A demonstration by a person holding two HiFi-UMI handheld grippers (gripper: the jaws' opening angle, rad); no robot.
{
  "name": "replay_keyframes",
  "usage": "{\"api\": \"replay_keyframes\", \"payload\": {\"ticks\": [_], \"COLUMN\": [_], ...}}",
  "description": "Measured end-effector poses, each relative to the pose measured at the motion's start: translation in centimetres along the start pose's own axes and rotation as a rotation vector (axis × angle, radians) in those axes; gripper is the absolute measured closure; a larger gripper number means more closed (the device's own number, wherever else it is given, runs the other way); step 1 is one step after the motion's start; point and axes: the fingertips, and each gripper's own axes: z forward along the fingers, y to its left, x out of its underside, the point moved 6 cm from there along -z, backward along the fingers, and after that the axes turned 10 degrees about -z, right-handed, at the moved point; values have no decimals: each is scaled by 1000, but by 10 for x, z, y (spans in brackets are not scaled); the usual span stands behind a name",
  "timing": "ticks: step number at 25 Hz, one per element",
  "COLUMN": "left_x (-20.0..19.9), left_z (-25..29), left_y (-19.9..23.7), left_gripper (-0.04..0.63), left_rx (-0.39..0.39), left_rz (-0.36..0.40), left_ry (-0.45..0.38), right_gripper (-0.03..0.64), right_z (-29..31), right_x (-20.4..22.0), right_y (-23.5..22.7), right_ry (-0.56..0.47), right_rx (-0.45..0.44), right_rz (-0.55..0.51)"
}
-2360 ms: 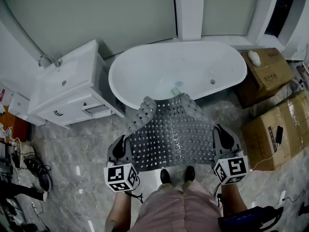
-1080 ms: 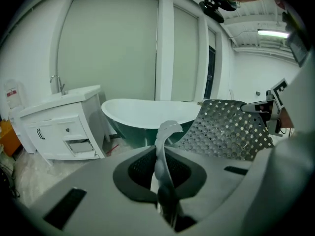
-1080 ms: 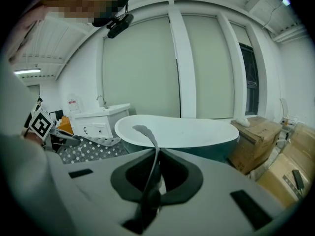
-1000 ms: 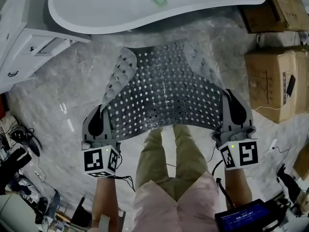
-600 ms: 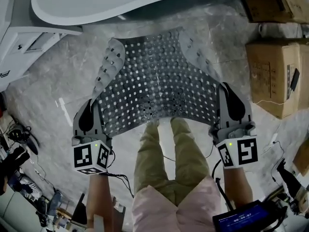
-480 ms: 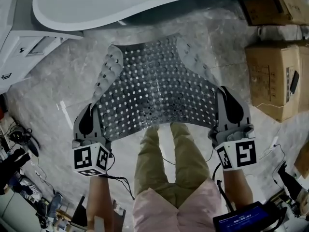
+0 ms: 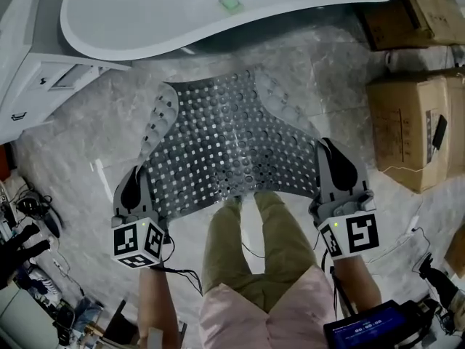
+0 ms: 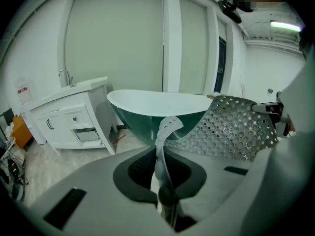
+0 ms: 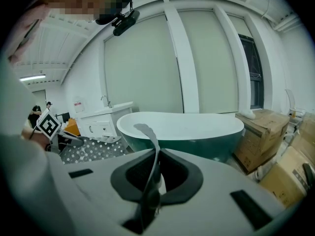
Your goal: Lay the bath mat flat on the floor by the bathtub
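The mat (image 7: pixel 229 147) hangs spread over the floor (image 7: pixel 87 140) just in front of the tub (image 7: pixel 182 13), its near corners pinched tight in the jaws of the left gripper (image 7: pixel 136 184) and right gripper (image 7: pixel 336 167), side edges curling up.

A grey perforated rubber bath mat (image 7: pixel 229 147) is stretched out between the two grippers over the pale marbled stone floor (image 7: pixel 80 144). The left gripper (image 7: pixel 139 180) has the near left corner and the right gripper (image 7: pixel 330 158) the near right one. Both long side edges of the mat curl up and inward toward its far end. That end lies near the white oval bathtub (image 7: pixel 182 13). A white vanity cabinet (image 7: pixel 29 86) stands to the left and brown cardboard boxes (image 7: pixel 410 129) to the right. The person's khaki-trousered legs (image 7: pixel 251 246) are just behind the mat's near edge.
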Motion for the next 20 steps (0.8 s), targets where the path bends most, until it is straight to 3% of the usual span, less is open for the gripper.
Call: {"api": "replay_keyframes", "payload": {"ticks": [12, 20], "left_x": [13, 11], "left_z": [15, 16], "left_y": [14, 10], "left_gripper": [557, 557], "left_rx": [90, 84], "left_rz": [-1, -17], "left_ry": [5, 1], "right_gripper": [589, 589], "right_z": [0, -7], "right_x": [14, 11], "right_y": [19, 20], "right_ry": [30, 25], "right_rx": [110, 122], "right_rz": [-18, -28]}}
